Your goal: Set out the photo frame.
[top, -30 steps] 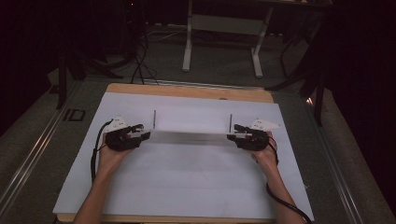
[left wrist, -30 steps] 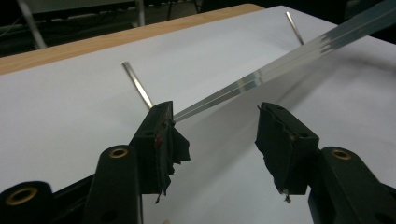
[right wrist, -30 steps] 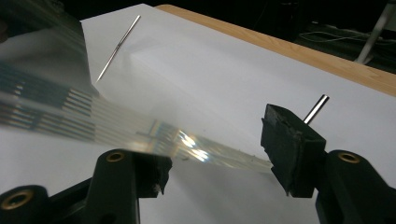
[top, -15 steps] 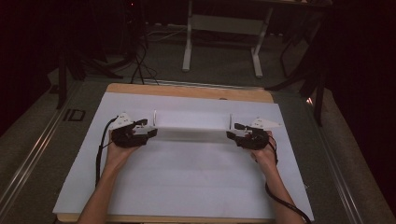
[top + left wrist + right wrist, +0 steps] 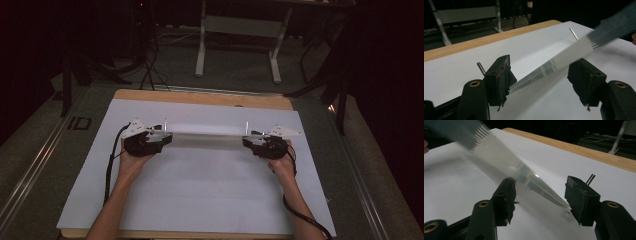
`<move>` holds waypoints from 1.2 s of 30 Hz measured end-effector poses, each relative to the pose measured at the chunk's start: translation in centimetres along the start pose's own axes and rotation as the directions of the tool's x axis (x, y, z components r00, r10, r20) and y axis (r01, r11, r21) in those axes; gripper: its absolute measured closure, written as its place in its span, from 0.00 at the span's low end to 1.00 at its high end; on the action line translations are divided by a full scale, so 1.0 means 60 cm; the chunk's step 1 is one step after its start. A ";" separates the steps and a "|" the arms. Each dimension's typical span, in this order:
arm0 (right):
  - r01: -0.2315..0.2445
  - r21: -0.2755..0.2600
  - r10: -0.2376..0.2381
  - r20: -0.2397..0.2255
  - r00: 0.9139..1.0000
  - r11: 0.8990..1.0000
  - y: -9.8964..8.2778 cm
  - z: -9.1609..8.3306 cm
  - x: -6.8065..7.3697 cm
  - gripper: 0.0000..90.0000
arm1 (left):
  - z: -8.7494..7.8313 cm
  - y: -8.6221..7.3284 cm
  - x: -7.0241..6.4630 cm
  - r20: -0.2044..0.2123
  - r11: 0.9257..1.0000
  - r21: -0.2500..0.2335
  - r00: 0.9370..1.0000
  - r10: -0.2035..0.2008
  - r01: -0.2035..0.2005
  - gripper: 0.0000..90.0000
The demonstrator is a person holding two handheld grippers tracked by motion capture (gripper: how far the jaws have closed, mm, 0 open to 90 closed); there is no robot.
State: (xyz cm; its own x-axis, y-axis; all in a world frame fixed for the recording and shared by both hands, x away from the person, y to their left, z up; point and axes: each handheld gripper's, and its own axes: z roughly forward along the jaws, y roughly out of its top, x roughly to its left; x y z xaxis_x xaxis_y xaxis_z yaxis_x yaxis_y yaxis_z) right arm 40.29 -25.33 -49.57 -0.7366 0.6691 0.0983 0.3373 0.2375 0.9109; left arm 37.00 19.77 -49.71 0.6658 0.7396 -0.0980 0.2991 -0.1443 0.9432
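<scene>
The counter [image 5: 200,97] carries a white sheet [image 5: 200,190]. On it we see a long clear strip [image 5: 205,140] lying between two upright pins [image 5: 165,124], its ends between our left tongs [image 5: 162,139] and right tongs [image 5: 248,141]. Both stand wide, pads apart from the strip; the left have just been opening.

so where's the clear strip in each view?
High view: clear strip runs level across the white sheet, between both tongs.
Left gripper view: slants from bottom centre to upper right.
Right gripper view: slants from upper left to centre.
Shared landmark: the wooden table edge.
</scene>
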 end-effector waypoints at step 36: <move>0.074 -0.023 -0.067 0.211 0.975 0.997 0.012 0.026 0.017 0.50 | 0.031 0.021 0.008 -0.106 0.999 -0.024 0.994 -0.026 0.024 0.41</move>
State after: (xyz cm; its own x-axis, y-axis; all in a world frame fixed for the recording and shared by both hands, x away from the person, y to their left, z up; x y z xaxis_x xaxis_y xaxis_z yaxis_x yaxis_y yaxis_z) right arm 40.67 -23.37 -49.43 -0.6174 0.7850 -0.0502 0.2681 0.2699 0.9248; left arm 38.98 18.73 -49.15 0.5812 0.8089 -0.0883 0.2985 -0.1110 0.9479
